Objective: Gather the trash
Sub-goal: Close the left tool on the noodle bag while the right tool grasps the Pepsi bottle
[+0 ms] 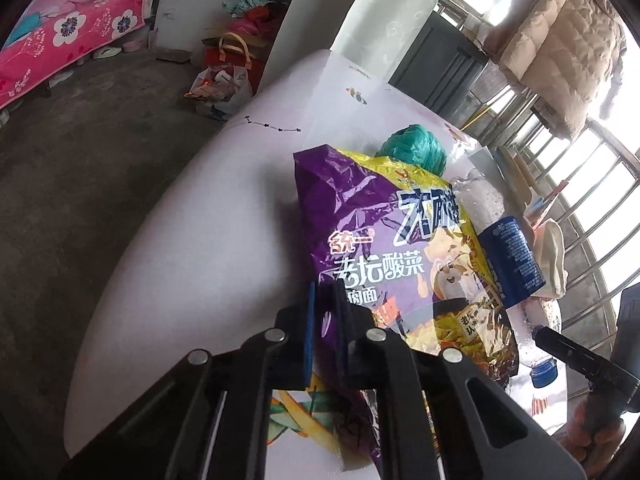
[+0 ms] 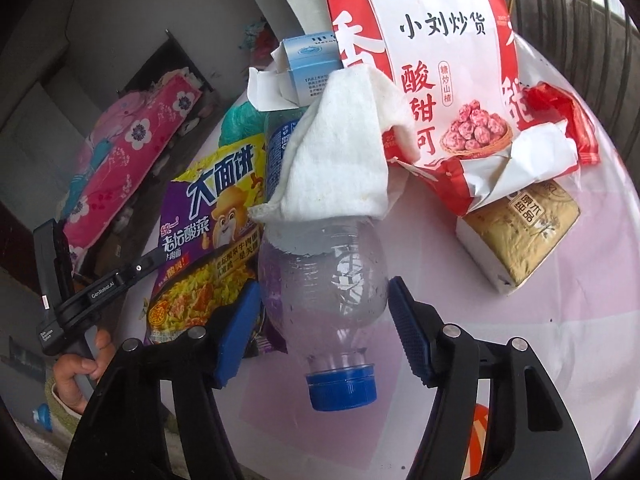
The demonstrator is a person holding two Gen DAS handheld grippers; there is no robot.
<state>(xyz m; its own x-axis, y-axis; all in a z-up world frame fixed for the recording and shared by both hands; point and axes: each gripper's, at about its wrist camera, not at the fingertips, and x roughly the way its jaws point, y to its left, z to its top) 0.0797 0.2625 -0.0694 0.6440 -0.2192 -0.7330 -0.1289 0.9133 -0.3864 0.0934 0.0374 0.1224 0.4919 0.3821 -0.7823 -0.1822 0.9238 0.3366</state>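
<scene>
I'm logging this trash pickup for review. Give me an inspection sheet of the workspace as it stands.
Surface: white table, piled at one side.
Job's things: purple noodle bag; clear bottle lying down, blue cap toward the camera; red snack bag; small blue box.
Clutter: white cloth draped over the bottle; tissue pack; green twine ball.
Grippers: left gripper shut on the noodle bag's edge; right gripper open, straddling the bottle.
Cables: nothing seen.
Surroundings: pink bedding, concrete floor, barred window.
</scene>
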